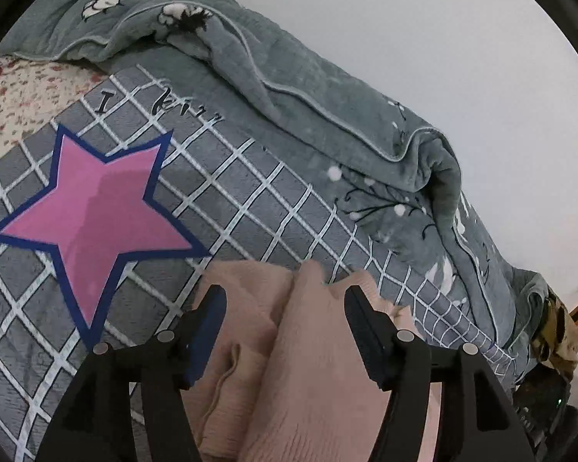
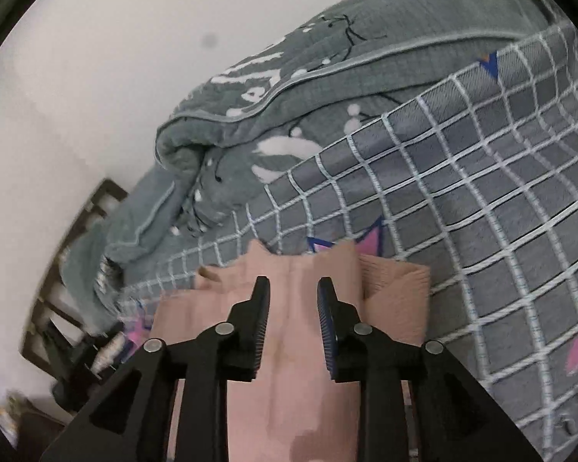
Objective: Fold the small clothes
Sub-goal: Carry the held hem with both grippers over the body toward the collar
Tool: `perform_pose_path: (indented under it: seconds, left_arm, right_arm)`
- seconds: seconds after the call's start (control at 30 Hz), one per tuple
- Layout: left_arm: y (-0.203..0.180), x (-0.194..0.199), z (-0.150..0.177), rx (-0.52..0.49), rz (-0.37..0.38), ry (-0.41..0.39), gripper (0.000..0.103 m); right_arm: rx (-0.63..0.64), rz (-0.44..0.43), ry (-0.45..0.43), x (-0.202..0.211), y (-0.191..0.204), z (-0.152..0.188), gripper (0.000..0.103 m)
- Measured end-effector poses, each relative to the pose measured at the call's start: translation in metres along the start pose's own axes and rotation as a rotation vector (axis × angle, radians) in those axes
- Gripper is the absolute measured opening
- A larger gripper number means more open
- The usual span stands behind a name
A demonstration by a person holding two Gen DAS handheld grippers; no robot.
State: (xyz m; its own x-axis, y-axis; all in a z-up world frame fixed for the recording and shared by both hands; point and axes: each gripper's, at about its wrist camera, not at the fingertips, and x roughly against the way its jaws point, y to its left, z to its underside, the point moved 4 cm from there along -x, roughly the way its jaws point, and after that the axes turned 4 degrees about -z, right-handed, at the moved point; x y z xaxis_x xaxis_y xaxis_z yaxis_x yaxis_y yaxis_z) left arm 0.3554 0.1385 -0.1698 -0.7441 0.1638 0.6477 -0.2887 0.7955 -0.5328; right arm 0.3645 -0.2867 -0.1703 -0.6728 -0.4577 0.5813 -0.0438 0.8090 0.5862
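A pale pink knitted garment (image 1: 308,354) lies folded in layers on a grey checked blanket (image 1: 250,192). My left gripper (image 1: 284,290) hovers over the garment's far edge with its jaws wide apart and nothing pressed between the pads. In the right wrist view the same pink garment (image 2: 289,385) runs under my right gripper (image 2: 293,281). Those jaws stand a little apart with the fabric showing in the gap, and the pads do not squeeze it. A folded flap (image 2: 397,296) of the garment sticks out to the right.
The blanket carries a large pink star (image 1: 92,223). A bunched grey-green quilt (image 1: 308,96) lies along the bed's far side against a white wall (image 1: 404,38). A floral sheet (image 1: 19,88) shows at the left. Dark wooden furniture (image 2: 77,269) stands beside the bed.
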Motion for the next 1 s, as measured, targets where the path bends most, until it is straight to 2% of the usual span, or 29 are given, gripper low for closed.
perform_pose_path:
  seconds: [0.1, 0.2, 0.33, 0.5, 0.57, 0.73, 0.93, 1.0]
  left_arm:
    - [0.002, -0.001, 0.012, -0.036, -0.020, 0.030, 0.063]
    - [0.002, 0.005, 0.030, -0.125, -0.076, 0.025, 0.064]
    - [0.000, 0.020, 0.047, -0.232, -0.101, 0.014, 0.072]
    - [0.013, 0.042, 0.064, -0.247, -0.098, 0.004, 0.077]
    - [0.021, 0.047, 0.073, -0.243, -0.093, 0.020, 0.077]
    - [0.039, 0.057, 0.092, -0.263, -0.101, 0.049, 0.077]
    - [0.037, 0.057, 0.101, -0.353, -0.106, 0.045, 0.077]
    - [0.036, 0.053, 0.101, -0.361, -0.113, 0.042, 0.077]
  right_arm:
    - [0.064, 0.047, 0.024, 0.013, -0.005, 0.018, 0.029]
    - [0.119, 0.080, 0.041, 0.023, -0.008, 0.035, 0.029]
    - [0.167, 0.080, 0.057, 0.035, -0.012, 0.065, 0.031]
    - [0.210, 0.091, 0.072, 0.040, -0.006, 0.090, 0.031]
    - [0.208, 0.083, 0.076, 0.043, -0.005, 0.097, 0.032]
    - [0.224, 0.126, 0.065, 0.049, -0.004, 0.113, 0.032]
    - [0.210, 0.153, 0.072, 0.052, -0.010, 0.118, 0.036]
    - [0.220, 0.178, 0.081, 0.047, -0.014, 0.120, 0.041]
